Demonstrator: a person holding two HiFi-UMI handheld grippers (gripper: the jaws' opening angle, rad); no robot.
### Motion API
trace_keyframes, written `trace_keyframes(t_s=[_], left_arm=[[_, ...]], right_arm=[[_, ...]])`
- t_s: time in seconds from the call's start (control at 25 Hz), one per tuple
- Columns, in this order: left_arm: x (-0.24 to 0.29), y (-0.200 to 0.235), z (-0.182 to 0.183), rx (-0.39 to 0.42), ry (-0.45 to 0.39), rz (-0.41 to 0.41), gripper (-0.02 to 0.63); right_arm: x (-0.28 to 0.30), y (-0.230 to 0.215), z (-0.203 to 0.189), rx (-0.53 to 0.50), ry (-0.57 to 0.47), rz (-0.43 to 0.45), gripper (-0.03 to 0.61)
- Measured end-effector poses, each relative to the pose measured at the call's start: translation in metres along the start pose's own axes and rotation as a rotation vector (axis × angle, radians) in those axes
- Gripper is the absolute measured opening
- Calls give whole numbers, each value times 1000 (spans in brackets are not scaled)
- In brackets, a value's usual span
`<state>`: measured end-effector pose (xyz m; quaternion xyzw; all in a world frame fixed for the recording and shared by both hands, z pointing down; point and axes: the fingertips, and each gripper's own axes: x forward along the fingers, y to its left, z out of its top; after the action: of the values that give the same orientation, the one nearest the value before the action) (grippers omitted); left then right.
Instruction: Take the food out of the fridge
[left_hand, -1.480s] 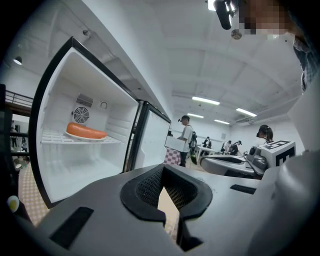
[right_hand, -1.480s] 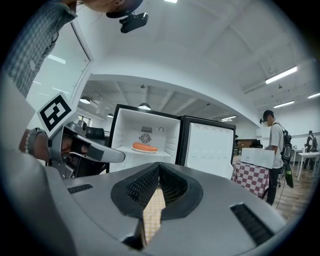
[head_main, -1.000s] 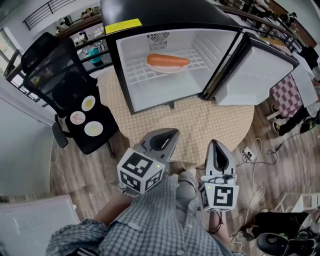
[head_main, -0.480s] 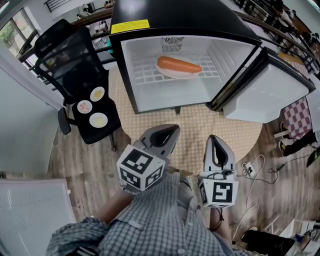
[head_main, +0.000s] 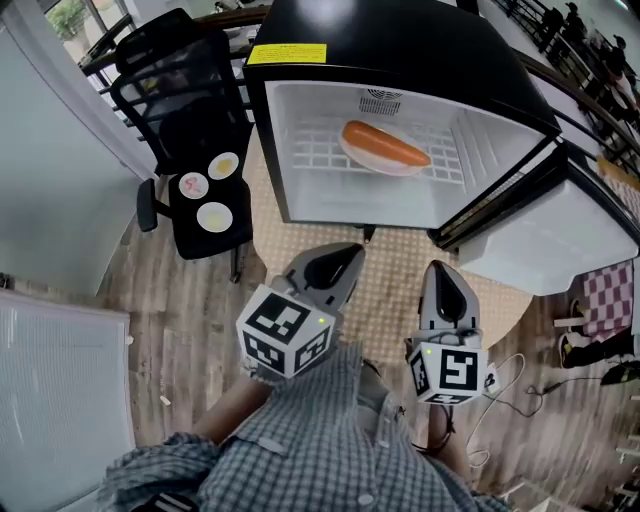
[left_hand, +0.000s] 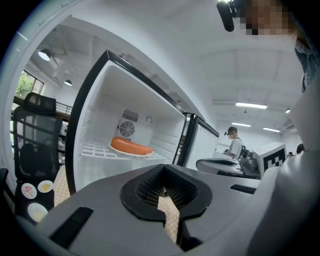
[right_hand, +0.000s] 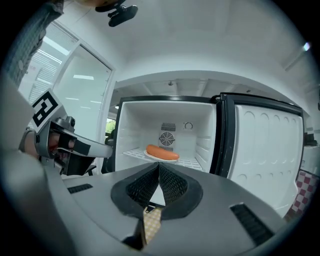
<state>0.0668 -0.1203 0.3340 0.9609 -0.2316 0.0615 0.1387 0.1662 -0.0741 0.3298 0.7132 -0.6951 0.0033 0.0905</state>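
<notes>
**Fingers (left_hand: 145, 189) shut, sausage (head_main: 385, 145) sits in the fridge (head_main: 400, 40)**

Both grippers are squeezed closed, and nothing is between their jaws. The left gripper (head_main: 343, 258) and the right gripper (head_main: 445, 272) hang side by side with a gap between them. They are in front of the open fridge and both point at it. They touch nothing.

The sausage is long and orange. It lies on a plate (head_main: 358, 158). The plate sits on the white wire shelf (head_main: 310, 150) inside the fridge, well away from both grippers. A little round fan (head_main: 380, 100) is on the back wall behind it. The door (head_main: 545, 235) is swung wide open to the right.

The fridge stands on a tan dotted mat (head_main: 400, 265). To its left is a black chair (head_main: 185, 90) with three small plates (head_main: 215, 215) on the seat. In the left gripper view, a person (left_hand: 233, 142) stands far off past the door.
</notes>
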Motion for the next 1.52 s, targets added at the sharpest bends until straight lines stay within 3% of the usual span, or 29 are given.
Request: trace_keyframes(t_s=[0.16,0.44,0.64,1.16,1.52], left_arm=[[-1,6,2,-13,-17,74,3],[-10,17,5,-37,-53,187,3],[-18,26,3,-48,-66,242,3],[-20,32,5,-38,-67,269,3],[-23,40,2,-44,-58,275,3]], right_arm=[[20,-12,-4,55,21,53,9],[57,-16,-6,309,58,161,9],[93,-17,-8,471,60,176,9],[158,-16,-26,880,102,202,11],[184,-14,-34,1098,92,161,42]])
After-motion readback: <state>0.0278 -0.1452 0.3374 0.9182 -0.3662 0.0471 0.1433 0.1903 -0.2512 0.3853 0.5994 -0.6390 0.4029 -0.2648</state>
